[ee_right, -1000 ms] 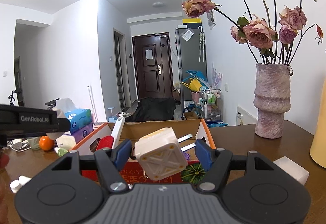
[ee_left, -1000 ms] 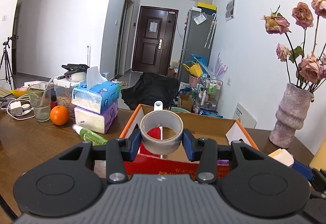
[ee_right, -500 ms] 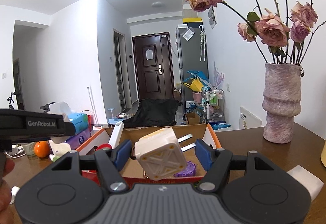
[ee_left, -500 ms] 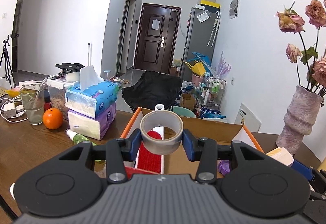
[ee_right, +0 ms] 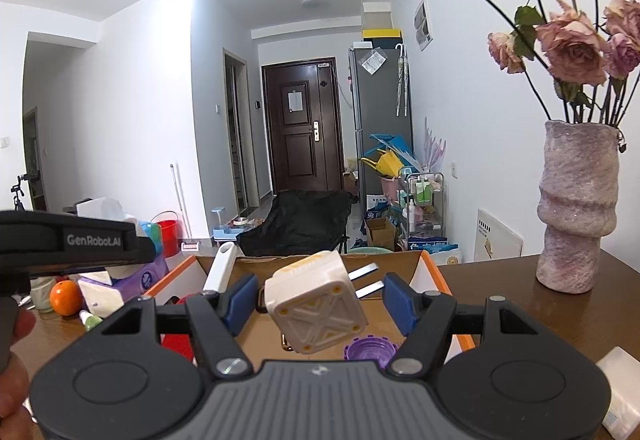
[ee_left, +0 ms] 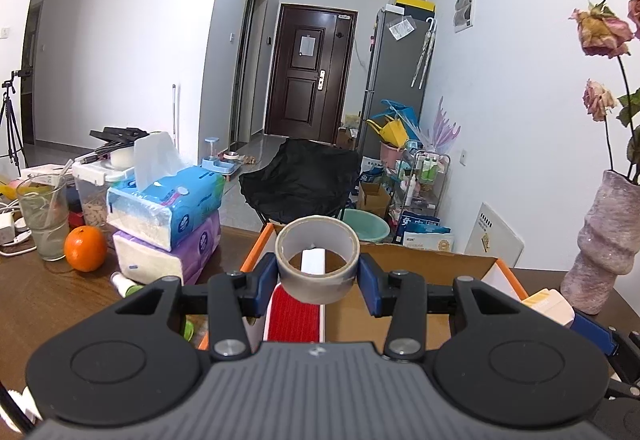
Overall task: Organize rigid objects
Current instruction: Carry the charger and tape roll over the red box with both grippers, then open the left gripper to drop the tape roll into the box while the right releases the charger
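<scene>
Tape roll (ee_left: 318, 258) clamped in left tongs (ee_left: 318, 282); right tongs (ee_right: 316, 304) spread, plug adapter (ee_right: 316, 310) between.

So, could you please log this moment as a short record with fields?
left gripper: shut on tape roll, above the box
right gripper: open, jaws wide of the white plug adapter, which is tilted with prongs pointing away
cardboard box: open, holds lint roller and purple cap
beside box: tissue packs, orange, vase
</scene>
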Demonstrator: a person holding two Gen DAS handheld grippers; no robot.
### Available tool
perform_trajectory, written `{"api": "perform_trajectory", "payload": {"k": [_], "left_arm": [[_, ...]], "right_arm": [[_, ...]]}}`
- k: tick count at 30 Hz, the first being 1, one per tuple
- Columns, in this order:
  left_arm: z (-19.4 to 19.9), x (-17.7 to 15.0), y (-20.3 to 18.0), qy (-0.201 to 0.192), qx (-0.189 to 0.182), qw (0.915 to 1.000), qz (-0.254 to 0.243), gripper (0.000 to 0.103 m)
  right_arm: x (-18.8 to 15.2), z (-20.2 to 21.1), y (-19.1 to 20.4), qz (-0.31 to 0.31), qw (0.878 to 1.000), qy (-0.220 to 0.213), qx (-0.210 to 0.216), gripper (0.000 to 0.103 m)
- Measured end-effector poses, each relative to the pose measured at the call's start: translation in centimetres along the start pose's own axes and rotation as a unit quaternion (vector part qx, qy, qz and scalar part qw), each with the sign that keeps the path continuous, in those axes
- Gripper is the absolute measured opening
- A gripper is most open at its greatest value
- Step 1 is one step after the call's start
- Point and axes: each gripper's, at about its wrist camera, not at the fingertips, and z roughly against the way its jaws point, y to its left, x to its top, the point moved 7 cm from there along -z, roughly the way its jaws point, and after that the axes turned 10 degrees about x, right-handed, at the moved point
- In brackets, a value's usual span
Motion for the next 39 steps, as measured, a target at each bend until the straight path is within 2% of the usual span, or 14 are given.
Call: {"api": "perform_trajectory", "payload": {"k": [20,28,35,37,39], "left_arm": [[-7.2,0.3,-0.5,0.026,0.026,0.9992,-0.017,0.044],[-8.3,-0.5,-0.6,0.035,0.034,0.9983,-0.032,0.044],[-8.5,-1.0,-0.8,0.042,0.036,0.9972,-0.051,0.045],[-8.4,-1.1,-0.7,0.043,0.040,0.9965,-0.059,0.058],[-8.2,-0.9,-0.3,0.035,0.047,0.9963,-0.063,0.083]], "right_arm": [[-0.3,-6.4,0.1,0.014,0.999,0.036,-0.005,0.067],[-1.0,-8.5,-0.5,0.012,0.998,0.063,-0.007,0.067],[-1.5,-8.6,-0.5,0.013,0.997,0.078,-0.001,0.068],[-1.7,-8.6,-0.6,0.012,0.996,0.090,0.003,0.068],[-1.5,-8.4,-0.9,0.004,0.996,0.088,-0.003,0.074]]}}
